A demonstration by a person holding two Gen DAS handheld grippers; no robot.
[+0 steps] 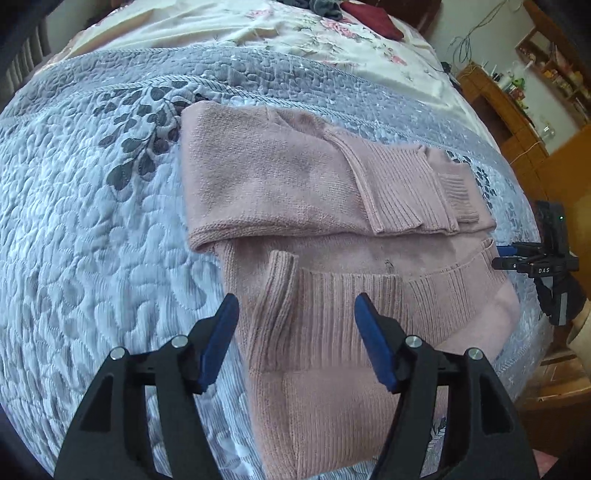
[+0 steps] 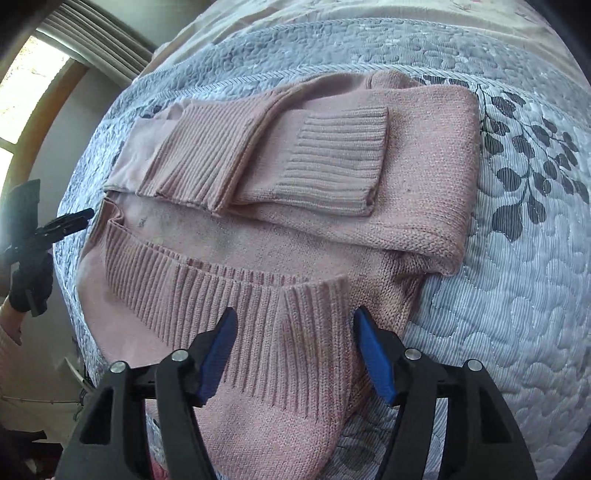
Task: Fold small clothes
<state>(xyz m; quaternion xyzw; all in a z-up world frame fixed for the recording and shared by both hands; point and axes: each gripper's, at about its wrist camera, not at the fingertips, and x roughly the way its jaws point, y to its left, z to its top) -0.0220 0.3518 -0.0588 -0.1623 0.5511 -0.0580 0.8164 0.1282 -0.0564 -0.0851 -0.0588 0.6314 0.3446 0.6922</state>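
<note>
Left gripper (image 1: 295, 332): jaws wide apart, holding nothing, poised over the near ribbed hem.
Sweater (image 1: 280, 177): pink knit, lying on the bed's grey quilt (image 1: 74, 221); far half folded over, sleeves laid across.
Right gripper (image 2: 293, 332): jaws wide apart, empty, above the near sleeve cuff (image 2: 314, 295).
Progress: seemingly midway; near half and cuff not yet folded.
Surroundings: flowered sheet (image 1: 295, 33) and dark red cloth (image 1: 373, 18) lie well clear.

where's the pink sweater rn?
The pink sweater lies partly folded on the grey quilted bedspread, centre of both wrist views; its ribbed hem is nearest, under the open left hand-held gripper and right hand-held gripper.
</note>
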